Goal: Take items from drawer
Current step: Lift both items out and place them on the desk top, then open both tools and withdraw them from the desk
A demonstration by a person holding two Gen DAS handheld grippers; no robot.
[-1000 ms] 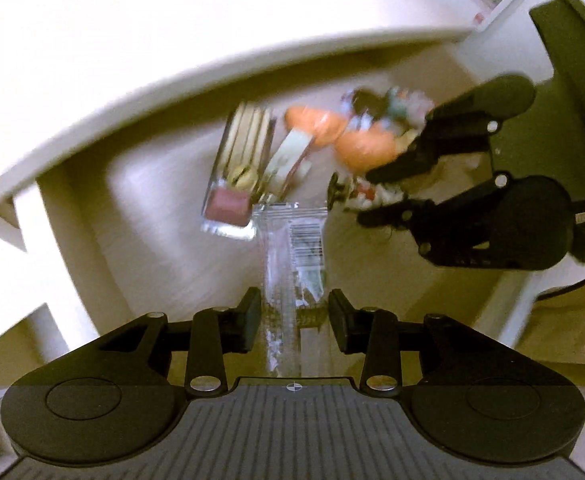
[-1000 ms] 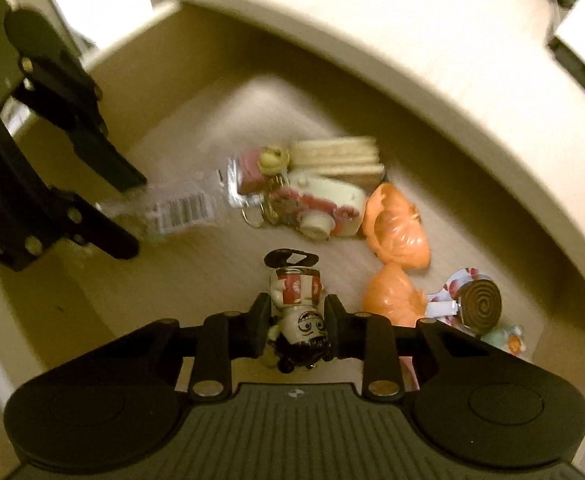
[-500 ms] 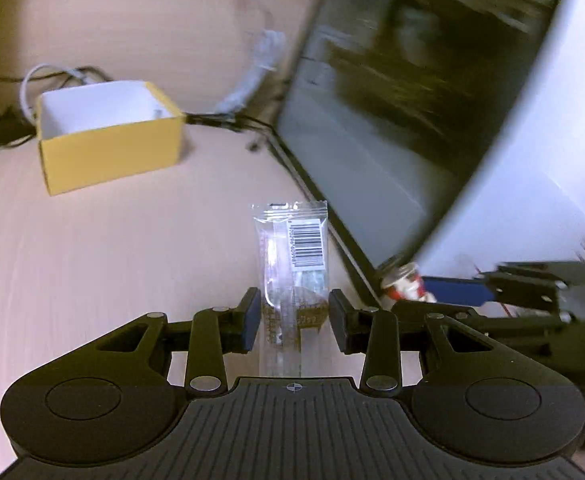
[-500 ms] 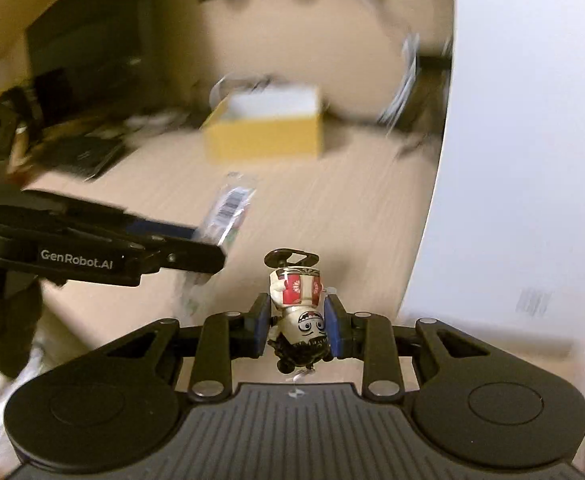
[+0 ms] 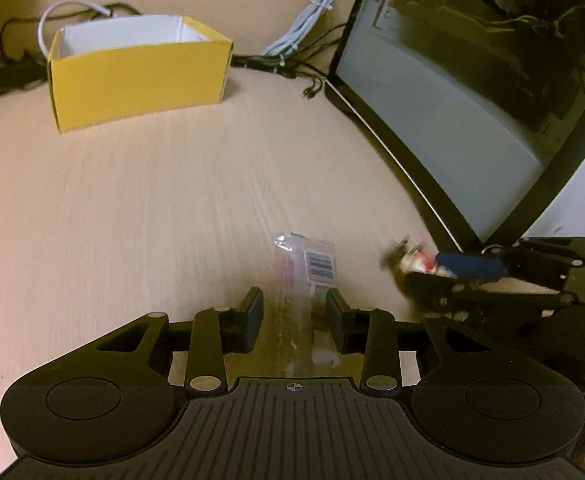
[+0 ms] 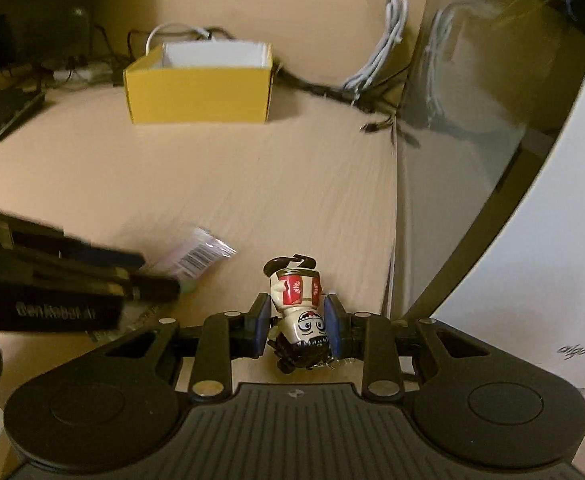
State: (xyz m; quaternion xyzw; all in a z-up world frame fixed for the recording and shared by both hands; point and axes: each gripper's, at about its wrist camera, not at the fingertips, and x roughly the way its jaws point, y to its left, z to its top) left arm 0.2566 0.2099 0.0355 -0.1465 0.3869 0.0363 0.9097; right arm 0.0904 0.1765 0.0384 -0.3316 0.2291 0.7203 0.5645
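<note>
The left gripper (image 5: 294,316) carries a clear barcoded packet (image 5: 306,276) between its fingers, though whether the pads actually pinch it is hard to tell (blur). To its right, the right gripper (image 6: 298,320) clamps a small figurine (image 6: 298,312) head-down, both above the tabletop (image 5: 132,208), probably for setting down short of the yellow box (image 5: 140,76).

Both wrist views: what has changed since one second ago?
Both claws came up out of the drawer and now hang over the desk, facing the yellow box. Unchanged: the left claw holds the clear packet, and the right claw grips the small figurine.
</note>
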